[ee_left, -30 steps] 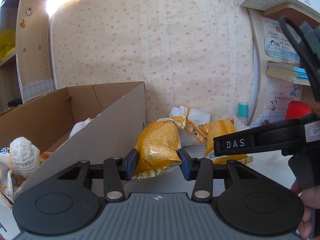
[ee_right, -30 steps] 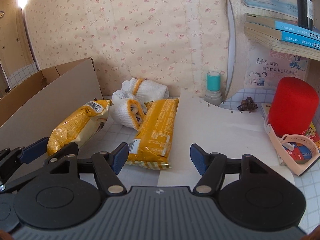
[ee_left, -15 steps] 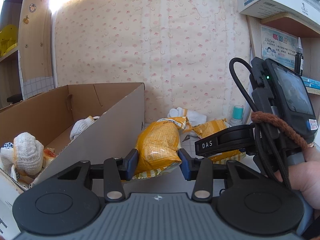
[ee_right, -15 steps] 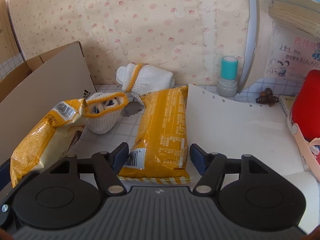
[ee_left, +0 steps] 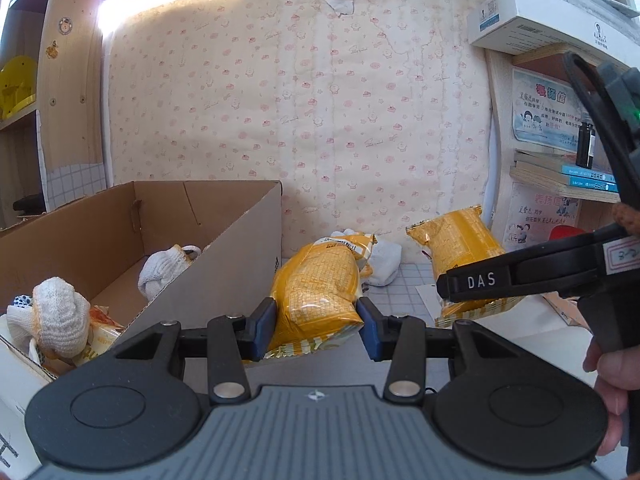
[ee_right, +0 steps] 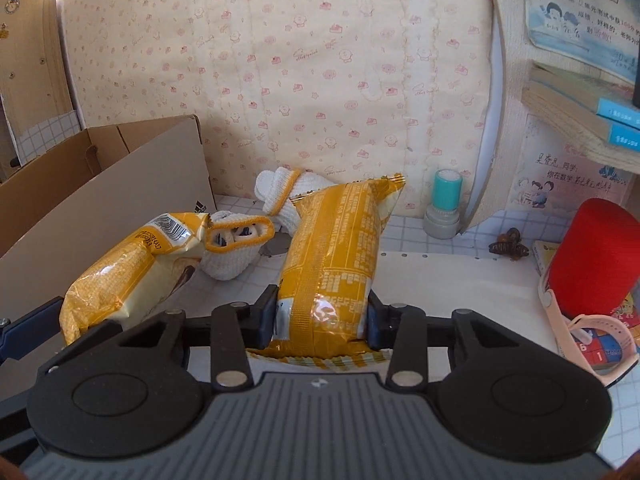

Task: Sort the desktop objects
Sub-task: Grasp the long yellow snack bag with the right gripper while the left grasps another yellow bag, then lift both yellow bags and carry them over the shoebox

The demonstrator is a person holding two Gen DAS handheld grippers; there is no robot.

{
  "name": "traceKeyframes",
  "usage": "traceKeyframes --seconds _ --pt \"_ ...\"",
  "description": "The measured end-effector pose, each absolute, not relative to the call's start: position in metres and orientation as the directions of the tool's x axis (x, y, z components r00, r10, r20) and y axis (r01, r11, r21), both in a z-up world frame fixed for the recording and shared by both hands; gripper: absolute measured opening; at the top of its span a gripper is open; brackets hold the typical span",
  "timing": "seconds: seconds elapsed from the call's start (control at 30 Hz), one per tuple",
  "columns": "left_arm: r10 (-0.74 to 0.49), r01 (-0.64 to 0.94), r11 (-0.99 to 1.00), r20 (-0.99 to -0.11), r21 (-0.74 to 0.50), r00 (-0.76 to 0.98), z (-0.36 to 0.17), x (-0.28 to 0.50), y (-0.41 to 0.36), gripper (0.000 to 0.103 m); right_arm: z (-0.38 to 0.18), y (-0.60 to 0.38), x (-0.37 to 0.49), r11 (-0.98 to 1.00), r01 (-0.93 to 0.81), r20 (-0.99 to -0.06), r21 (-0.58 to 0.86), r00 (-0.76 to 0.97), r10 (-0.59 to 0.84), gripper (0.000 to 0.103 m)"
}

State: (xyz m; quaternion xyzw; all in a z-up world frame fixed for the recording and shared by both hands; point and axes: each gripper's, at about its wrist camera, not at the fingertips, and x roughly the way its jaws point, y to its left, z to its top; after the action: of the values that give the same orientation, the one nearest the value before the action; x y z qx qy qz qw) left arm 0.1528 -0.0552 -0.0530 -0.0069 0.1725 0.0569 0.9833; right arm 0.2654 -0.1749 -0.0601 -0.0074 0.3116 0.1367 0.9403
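**Two yellow packets gripped beside the box**

While the left hand-held gripper (ee_left: 316,330) grasps a yellow snack packet (ee_left: 318,296) low in the middle of its view, the right hand-held gripper (ee_right: 322,320) is closing its jaws on a second yellow packet (ee_right: 336,260), whose far end tilts up off the white-tiled surface (ee_right: 404,232). White knitted gloves (ee_right: 236,248) lie behind both packets at mid-frame. An open cardboard box (ee_left: 224,256) fills the left of the left wrist view, with more gloves (ee_left: 60,316) inside. At the right edge of the right wrist view stands a red cylinder (ee_right: 592,260).
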Motion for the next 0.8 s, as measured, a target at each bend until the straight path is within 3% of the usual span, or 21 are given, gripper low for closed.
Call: traceKeyframes --seconds 0.8 --pt "0.119 -0.121 0.993 -0.182 -0.002 0.976 0.007 0.087 -0.054 0.046 0.015 -0.202 0.153 0.956 -0.293 -0.417 0.016 0.867 0.272 0.041"
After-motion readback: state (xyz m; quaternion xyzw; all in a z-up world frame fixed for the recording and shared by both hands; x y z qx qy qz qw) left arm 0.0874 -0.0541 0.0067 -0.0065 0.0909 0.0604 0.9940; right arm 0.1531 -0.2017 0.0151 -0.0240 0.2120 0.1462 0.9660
